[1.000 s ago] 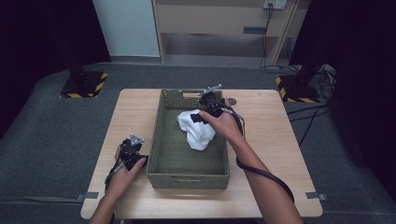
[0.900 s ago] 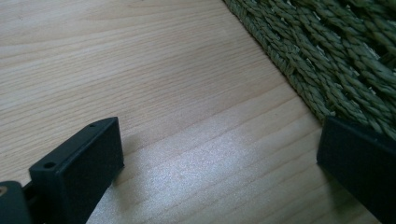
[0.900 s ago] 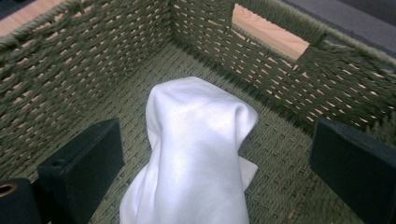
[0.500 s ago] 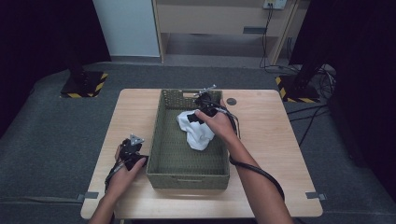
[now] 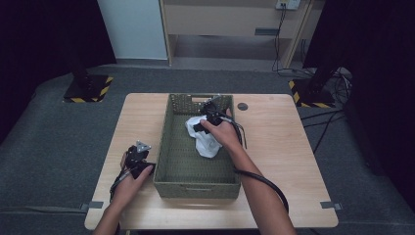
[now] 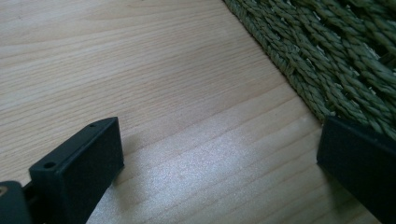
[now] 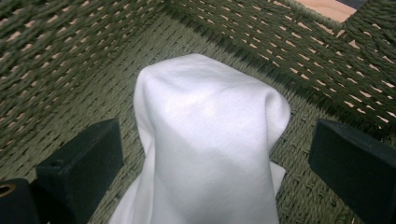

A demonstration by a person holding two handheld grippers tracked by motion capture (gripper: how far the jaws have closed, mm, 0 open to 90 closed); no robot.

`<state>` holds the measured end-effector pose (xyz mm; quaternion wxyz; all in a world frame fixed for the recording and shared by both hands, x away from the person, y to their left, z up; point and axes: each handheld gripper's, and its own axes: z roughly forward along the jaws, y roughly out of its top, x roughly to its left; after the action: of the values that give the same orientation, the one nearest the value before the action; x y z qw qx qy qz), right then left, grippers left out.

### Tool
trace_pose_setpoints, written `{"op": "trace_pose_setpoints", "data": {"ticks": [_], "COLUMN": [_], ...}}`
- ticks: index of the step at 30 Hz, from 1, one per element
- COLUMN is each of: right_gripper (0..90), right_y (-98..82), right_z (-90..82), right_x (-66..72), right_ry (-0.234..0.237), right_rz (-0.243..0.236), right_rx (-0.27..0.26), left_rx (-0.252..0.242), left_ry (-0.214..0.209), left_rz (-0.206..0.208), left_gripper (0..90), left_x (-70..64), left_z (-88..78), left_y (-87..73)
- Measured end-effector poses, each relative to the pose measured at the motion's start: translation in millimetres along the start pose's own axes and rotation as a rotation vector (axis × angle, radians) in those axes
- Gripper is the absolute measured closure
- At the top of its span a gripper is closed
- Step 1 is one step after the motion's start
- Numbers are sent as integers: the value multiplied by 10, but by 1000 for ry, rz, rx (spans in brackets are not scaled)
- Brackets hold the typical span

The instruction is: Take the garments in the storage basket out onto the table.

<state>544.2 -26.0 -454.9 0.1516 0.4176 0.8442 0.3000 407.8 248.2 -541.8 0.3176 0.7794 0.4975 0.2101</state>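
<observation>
A crumpled white cloth [image 5: 205, 139] lies in the far half of a green woven basket [image 5: 172, 147] at the table's middle. My right gripper [image 5: 201, 121] is down inside the basket over the cloth's far end. In the right gripper view its jaws stand wide apart with the white cloth [image 7: 205, 140] bulging up between them, and neither jaw presses on it. My left gripper [image 5: 138, 157] rests on the wooden table just left of the basket, open. Between its jaws is bare wood, and the basket wall [image 6: 327, 60] runs beside its right jaw.
The wooden table [image 5: 274, 161] has bare room to the right of the basket and at its left. A small dark round spot [image 5: 242, 106] sits on the table behind the basket. The right gripper's black cable [image 5: 259, 181] trails along the forearm.
My right gripper has shifted a little to the left and nearer along the cloth inside the basket. The left gripper has stayed where it was.
</observation>
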Motion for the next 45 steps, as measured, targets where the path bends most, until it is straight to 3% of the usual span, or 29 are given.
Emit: {"op": "trace_pose_setpoints", "data": {"ticks": [11,25,45], "right_gripper": [35,33,26], "right_y": [-54,-165,-169], "right_z": [201,413,593], "right_x": [-8,-43,6], "right_ry": [5,10,21], "right_rz": [73,99,120], "right_rx": [11,46,60], "left_rx": [1,0,0], "left_ry": [0,0,0], "left_rz": [2,1,1], "left_gripper": [0,0,0], "left_x": [1,0,1], "left_z": [-1,0,0], "left_y": [0,0,0]}}
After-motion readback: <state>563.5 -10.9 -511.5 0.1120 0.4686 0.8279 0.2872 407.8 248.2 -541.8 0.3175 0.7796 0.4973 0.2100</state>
